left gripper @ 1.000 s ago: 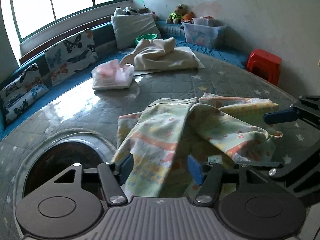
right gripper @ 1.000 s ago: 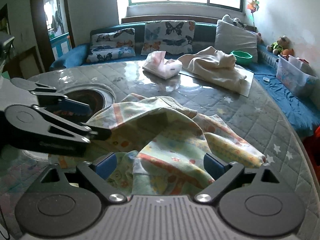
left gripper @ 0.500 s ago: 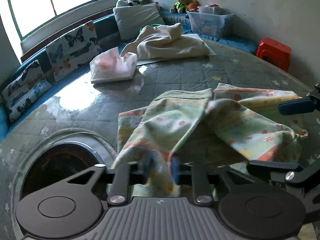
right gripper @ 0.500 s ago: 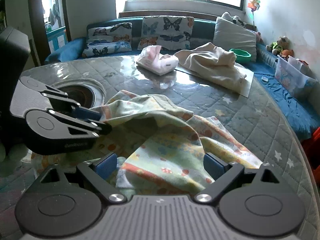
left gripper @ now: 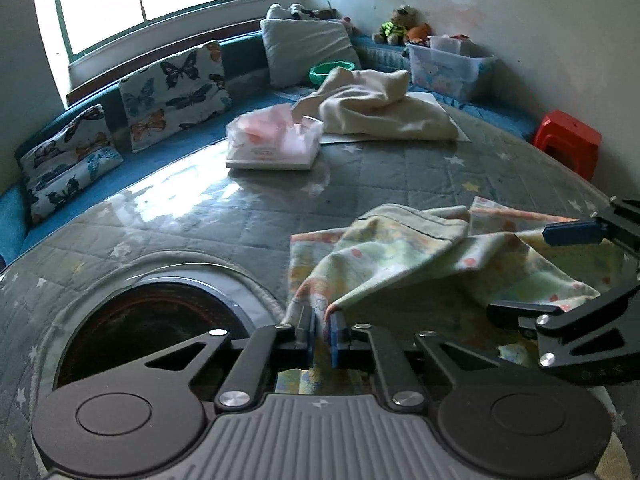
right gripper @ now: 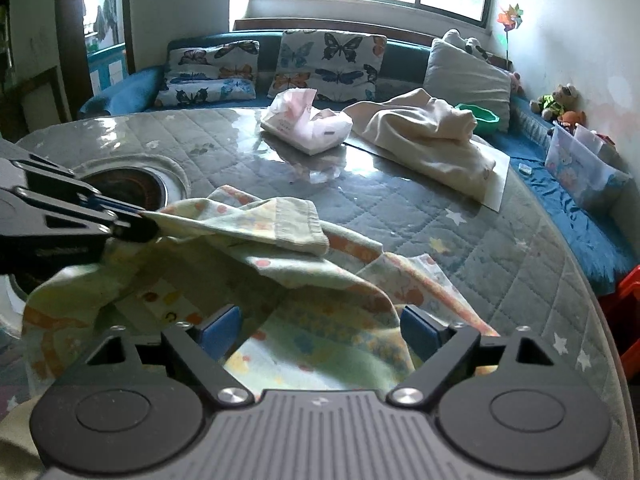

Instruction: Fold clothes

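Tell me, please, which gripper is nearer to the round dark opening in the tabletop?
Left. The left gripper is shut on the patterned cloth right beside the round opening. The right gripper hangs open over the cloth's far side, with the garment between it and the opening.

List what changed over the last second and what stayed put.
The left gripper, open a second ago, closed on the near edge of the patterned garment and now pinches it, lifting that edge. The right gripper stayed open over the garment. The tissue pack and cream cloth did not move.
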Motion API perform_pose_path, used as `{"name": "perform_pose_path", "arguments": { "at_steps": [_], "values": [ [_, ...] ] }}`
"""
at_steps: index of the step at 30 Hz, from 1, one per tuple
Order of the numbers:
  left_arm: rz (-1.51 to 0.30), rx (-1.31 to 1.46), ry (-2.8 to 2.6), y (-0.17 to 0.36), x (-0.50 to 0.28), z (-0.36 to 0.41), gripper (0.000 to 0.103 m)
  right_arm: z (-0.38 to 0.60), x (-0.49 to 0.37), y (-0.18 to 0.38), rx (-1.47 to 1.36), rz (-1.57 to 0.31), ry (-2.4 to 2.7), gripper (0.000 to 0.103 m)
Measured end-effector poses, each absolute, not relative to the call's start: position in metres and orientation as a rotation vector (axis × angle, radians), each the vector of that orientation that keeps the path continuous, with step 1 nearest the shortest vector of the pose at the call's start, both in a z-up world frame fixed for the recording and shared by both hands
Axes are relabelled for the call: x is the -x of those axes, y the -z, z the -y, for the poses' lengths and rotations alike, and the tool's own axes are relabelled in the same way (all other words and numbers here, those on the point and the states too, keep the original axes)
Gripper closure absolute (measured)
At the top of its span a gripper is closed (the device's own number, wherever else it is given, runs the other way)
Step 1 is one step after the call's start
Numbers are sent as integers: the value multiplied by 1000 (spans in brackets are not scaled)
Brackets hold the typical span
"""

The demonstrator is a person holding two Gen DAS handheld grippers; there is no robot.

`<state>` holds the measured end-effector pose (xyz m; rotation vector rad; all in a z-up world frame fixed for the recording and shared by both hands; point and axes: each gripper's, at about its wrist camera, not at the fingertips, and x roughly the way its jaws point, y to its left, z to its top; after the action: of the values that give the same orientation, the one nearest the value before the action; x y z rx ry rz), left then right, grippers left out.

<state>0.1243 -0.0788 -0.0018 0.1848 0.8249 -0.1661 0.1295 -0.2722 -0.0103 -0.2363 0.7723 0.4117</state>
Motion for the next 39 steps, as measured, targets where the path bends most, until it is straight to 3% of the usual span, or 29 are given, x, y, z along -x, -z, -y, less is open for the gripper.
{"name": "perform_pose_path", "arguments": {
  "at_steps": [15, 39],
  "values": [
    [-826, -92, 69, -1, -118, 26, 97, 260, -155, 28, 292, -776, -366, 33],
    [-823, 64, -47, -1, -58, -54, 98, 246, -190, 40, 288, -768, -342, 35]
  ]
}}
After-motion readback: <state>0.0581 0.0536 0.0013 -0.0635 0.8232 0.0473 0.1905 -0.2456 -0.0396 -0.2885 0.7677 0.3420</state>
